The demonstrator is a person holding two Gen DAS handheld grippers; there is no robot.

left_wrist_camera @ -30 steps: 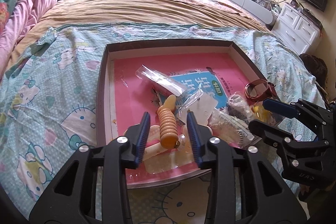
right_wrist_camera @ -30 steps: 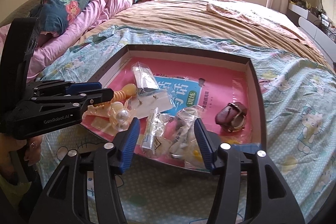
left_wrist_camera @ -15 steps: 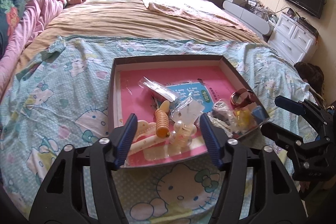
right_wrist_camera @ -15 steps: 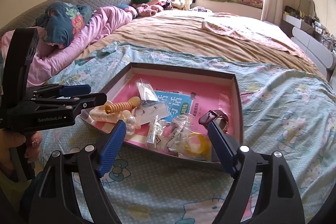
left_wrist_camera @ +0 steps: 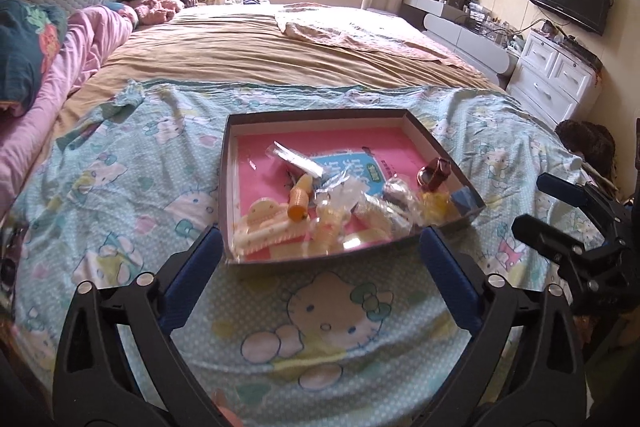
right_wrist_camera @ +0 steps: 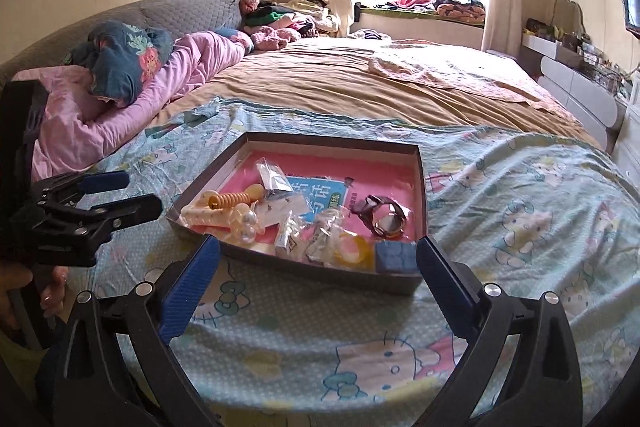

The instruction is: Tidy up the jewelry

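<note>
A shallow dark-walled tray (left_wrist_camera: 436, 151) with a pink floor sits on the cartoon-cat bedsheet (left_wrist_camera: 132, 187) in the middle of both wrist views, and the jewelry lies heaped toward its near edge rather than spread out, which suggests things have simply been dropped in from that side. In the left wrist view the left gripper (left_wrist_camera: 320, 277) fills the lower frame; its jaws have just been opening and now stand spread wide, the blue pads level with the tray's two near corners and nothing between them but sheet and the tray's front wall. The right gripper (right_wrist_camera: 318, 277) reads the same in its own view: jaws just opened to their widest, empty, framing the near rim. Inside the tray, an orange ribbed hair clip (left_wrist_camera: 298, 197) lies across a cream comb-like clip (left_wrist_camera: 264, 229) at lower left, clear plastic packets (right_wrist_camera: 296, 227) pile in the centre, a brown-strapped watch (right_wrist_camera: 380, 217) rests toward the right wall, and a yellow bangle (right_wrist_camera: 352, 247) sits beside a small blue box (right_wrist_camera: 394, 255) in the near right corner. Both tools are held back from the tray and angled down at it, probably to survey the heap and choose a next piece. Everything remains unsorted, so organizing looks barely begun.
</note>
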